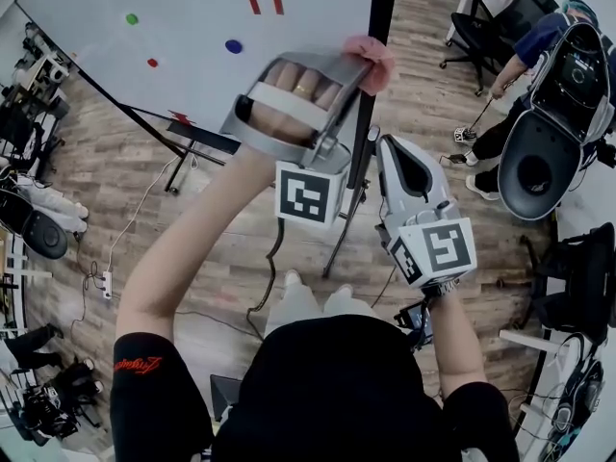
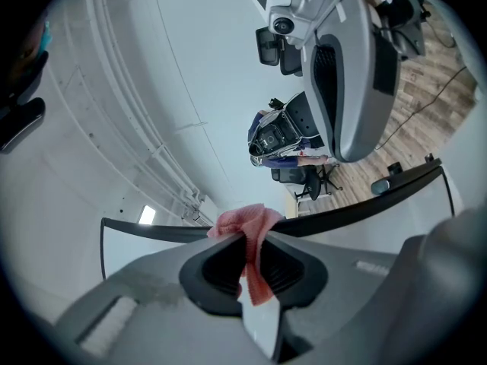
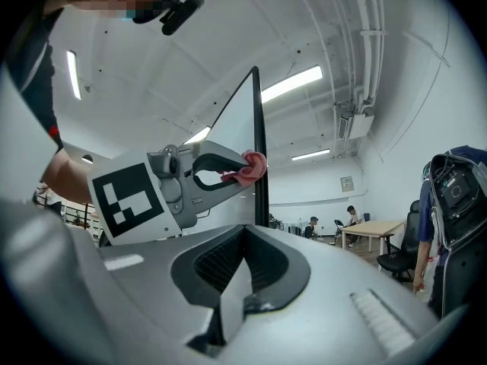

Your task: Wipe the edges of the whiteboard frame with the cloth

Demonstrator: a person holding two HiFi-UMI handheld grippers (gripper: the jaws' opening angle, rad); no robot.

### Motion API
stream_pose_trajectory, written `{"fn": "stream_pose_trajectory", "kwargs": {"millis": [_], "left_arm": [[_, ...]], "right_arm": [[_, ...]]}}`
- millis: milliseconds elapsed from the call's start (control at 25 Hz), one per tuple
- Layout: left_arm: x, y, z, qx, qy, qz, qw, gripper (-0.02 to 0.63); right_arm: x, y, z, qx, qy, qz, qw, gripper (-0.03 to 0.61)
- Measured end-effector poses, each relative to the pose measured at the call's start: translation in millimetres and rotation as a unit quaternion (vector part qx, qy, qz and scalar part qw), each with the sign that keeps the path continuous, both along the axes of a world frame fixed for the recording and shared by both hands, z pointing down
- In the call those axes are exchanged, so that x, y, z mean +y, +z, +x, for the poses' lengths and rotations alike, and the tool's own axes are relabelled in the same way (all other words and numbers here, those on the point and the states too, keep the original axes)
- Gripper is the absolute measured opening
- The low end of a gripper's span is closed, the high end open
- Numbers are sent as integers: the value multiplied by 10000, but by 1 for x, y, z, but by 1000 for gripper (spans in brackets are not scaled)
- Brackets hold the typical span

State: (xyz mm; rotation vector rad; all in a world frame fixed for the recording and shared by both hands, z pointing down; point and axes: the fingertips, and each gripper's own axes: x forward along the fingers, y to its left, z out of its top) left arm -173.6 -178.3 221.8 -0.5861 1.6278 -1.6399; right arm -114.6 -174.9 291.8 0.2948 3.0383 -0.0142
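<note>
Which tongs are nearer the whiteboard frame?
Left. The left tongs hold the cloth against the frame; the right tongs sit lower, shut, apart from it.

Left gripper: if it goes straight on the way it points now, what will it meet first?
Most likely the black whiteboard frame. The pink cloth pinched in the left gripper sits right at that edge and would press on it first; whether they touch now is unclear.
</note>
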Motion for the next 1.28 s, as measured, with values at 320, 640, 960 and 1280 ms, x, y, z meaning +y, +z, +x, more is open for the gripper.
{"fn": "stream_pose_trajectory", "kwargs": {"millis": [320,640,960,1280], "left_arm": [[2,21,-2,132,15,-36,9999,44],[2,35,-2,222,32,-40,9997,44],[1,51,-3,321,80,-58,9994,44],[2,71,-2,389,142,-150,9990,44]], "right_arm": [[-2,14,-1,153,39,-66,9999,2],[-3,27,1,264,57,-97,9996,2],[-4,39,-1,398,79,-130,9991,2],[-1,52,0,522,115,-180,9984,2]]}}
